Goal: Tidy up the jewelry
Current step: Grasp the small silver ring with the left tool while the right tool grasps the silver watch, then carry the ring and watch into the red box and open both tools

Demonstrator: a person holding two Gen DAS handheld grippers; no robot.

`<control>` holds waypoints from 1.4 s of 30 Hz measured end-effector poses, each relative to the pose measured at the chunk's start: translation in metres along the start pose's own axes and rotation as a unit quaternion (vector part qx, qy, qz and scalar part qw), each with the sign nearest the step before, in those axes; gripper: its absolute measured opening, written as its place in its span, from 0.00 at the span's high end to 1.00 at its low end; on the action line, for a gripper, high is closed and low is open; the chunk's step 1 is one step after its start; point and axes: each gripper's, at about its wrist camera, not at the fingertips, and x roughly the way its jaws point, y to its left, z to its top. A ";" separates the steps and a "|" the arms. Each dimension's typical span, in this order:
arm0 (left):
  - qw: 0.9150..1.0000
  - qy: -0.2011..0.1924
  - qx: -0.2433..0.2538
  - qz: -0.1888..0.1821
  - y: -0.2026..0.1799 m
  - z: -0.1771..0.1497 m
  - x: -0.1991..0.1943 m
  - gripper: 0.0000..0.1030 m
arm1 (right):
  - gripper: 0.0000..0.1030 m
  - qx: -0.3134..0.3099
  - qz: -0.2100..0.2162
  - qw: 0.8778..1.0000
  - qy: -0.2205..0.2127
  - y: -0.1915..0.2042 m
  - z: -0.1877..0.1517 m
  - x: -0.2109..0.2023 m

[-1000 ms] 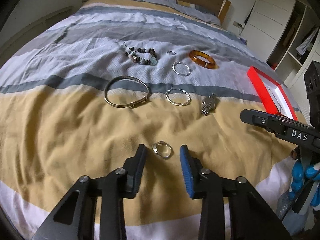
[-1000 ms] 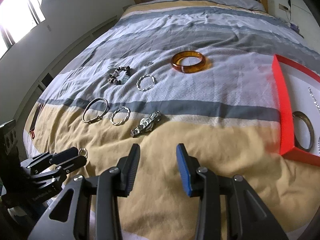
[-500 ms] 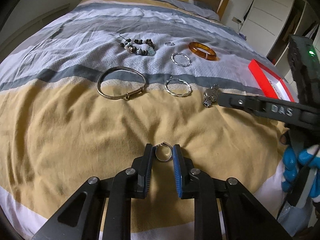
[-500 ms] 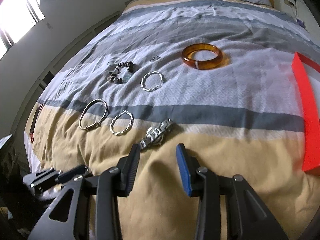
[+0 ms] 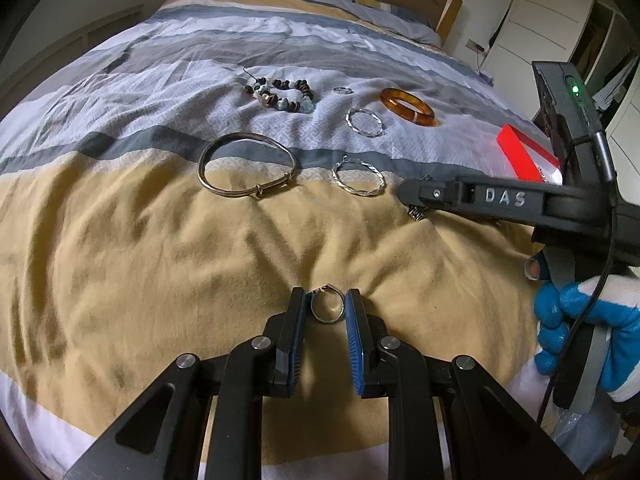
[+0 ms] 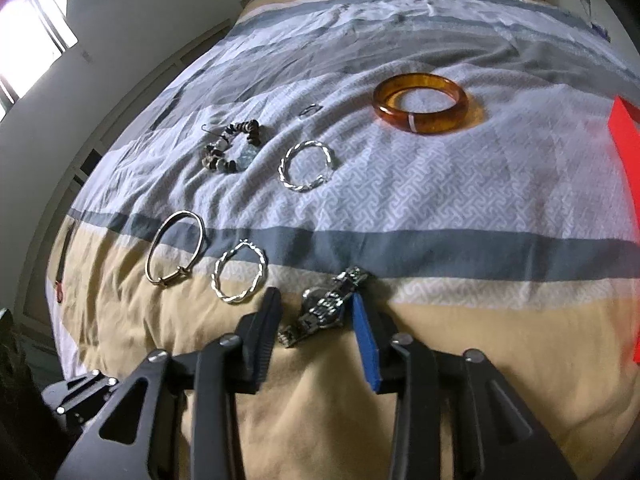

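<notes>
Left gripper (image 5: 327, 307): jaws have just been closing and now pinch a small silver ring (image 5: 328, 309) on the tan band of the bedspread (image 5: 120, 260), both pads against its sides.

Right gripper (image 6: 316, 312): jaws have just been closing around a metal wristwatch (image 6: 326, 306) lying between them. The blue pad looks to touch the watch's right side; a gap shows at the black pad, so no full grip is seen.

Beyond the left gripper lie one plain metal bangle (image 5: 248, 166), two twisted silver hoops (image 5: 359, 178) (image 5: 364, 121), one beaded bracelet (image 5: 282, 94), one small band ring (image 5: 343, 90) and one amber bangle (image 5: 408, 107).

To its right, the right tool's black finger marked DAS crosses the left view and hides most of the watch. A blue-gloved hand (image 5: 580, 332) holds that tool.

The red tray (image 5: 520, 152) shows as a corner behind the tool in the left view, and only as a red edge at the right border of the right view. The pinched ring appears in the left view alone.
</notes>
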 end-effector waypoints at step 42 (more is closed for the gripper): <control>0.991 -0.042 0.108 -0.068 -0.180 0.050 -0.035 0.81 | 0.78 0.051 -0.069 0.989 -0.120 -0.150 -0.043 -0.203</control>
